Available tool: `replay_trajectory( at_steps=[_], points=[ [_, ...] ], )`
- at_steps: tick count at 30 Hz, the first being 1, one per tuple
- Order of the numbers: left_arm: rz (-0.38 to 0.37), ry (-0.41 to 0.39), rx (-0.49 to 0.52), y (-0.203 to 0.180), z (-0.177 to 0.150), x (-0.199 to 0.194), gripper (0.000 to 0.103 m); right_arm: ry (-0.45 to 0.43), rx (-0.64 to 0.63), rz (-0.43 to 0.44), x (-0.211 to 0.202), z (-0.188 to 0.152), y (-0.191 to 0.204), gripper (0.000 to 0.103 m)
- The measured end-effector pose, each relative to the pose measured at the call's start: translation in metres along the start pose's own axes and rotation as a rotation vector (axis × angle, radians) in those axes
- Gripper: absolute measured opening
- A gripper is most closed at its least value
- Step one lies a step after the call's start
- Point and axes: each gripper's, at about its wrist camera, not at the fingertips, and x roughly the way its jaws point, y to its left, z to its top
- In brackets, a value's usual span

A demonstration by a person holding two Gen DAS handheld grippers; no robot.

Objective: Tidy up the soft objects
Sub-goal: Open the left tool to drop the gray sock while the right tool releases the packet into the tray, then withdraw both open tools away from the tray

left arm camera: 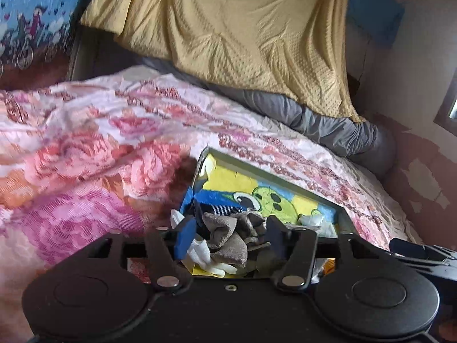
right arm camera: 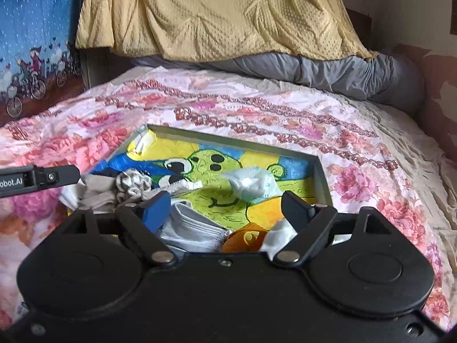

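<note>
A shallow grey tray [left arm camera: 271, 175] [right arm camera: 228, 140] with a green cartoon frog on its yellow and blue bottom lies on a floral bedsheet [right arm camera: 257, 105]. My left gripper [left arm camera: 230, 234] is open over the tray's left end. Between its fingers lies a heap of grey-brown socks [left arm camera: 228, 243], beside a white glove [left arm camera: 204, 253] and a striped dark sock [left arm camera: 221, 208]. My right gripper [right arm camera: 225, 208] is open and wide over the tray's near side, above a folded white cloth [right arm camera: 194, 228] and an orange item [right arm camera: 242, 241]. A crumpled pale blue-white piece [right arm camera: 251, 183] lies further in.
A yellow blanket [right arm camera: 214, 14] hangs at the back over a grey bolster [right arm camera: 342, 71]. A blue curtain with bicycles [right arm camera: 34, 43] stands at the left. The left gripper's side [right arm camera: 40, 178] reaches in at the tray's left edge. A peeling wall [left arm camera: 414, 171] bounds the bed at right.
</note>
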Motion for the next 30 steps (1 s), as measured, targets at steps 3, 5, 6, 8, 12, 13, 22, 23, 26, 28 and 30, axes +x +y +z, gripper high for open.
replay_trajectory(
  at_steps=[3, 5, 6, 8, 12, 13, 22, 23, 26, 28, 30],
  points=[
    [-0.005, -0.019, 0.015, -0.002, -0.001, -0.015, 0.068, -0.024, 0.012, 0.012, -0.017, 0.000, -0.004, 0.088],
    [-0.003, -0.039, 0.032, -0.005, -0.002, -0.027, 0.074, -0.039, 0.013, 0.022, -0.030, 0.000, -0.006, 0.092],
    [-0.006, -0.047, 0.040, -0.005, -0.003, -0.033, 0.078, -0.044, 0.015, 0.028, -0.036, -0.001, -0.006, 0.093],
    [-0.007, -0.065, 0.060, -0.007, -0.004, -0.046, 0.083, -0.057, 0.017, 0.037, -0.047, -0.002, -0.007, 0.096],
    [-0.013, -0.102, 0.093, -0.012, -0.008, -0.071, 0.094, -0.080, 0.016, 0.054, -0.072, -0.003, -0.008, 0.100],
    [-0.012, -0.111, 0.100, -0.013, -0.009, -0.077, 0.096, -0.087, 0.022, 0.057, -0.079, -0.004, -0.009, 0.102],
    [-0.025, -0.159, 0.140, -0.026, -0.024, -0.131, 0.102, -0.110, 0.079, 0.094, -0.122, -0.018, -0.015, 0.102],
    [-0.025, -0.162, 0.148, -0.028, -0.026, -0.135, 0.102, -0.114, 0.081, 0.098, -0.126, -0.020, -0.015, 0.102],
    [-0.022, -0.166, 0.156, -0.031, -0.035, -0.148, 0.102, -0.130, 0.093, 0.105, -0.143, -0.028, -0.016, 0.102],
    [-0.020, -0.165, 0.156, -0.032, -0.041, -0.155, 0.102, -0.135, 0.108, 0.113, -0.153, -0.034, -0.018, 0.102],
    [-0.018, -0.161, 0.153, -0.032, -0.047, -0.161, 0.102, -0.143, 0.117, 0.115, -0.163, -0.040, -0.019, 0.102]
  ],
)
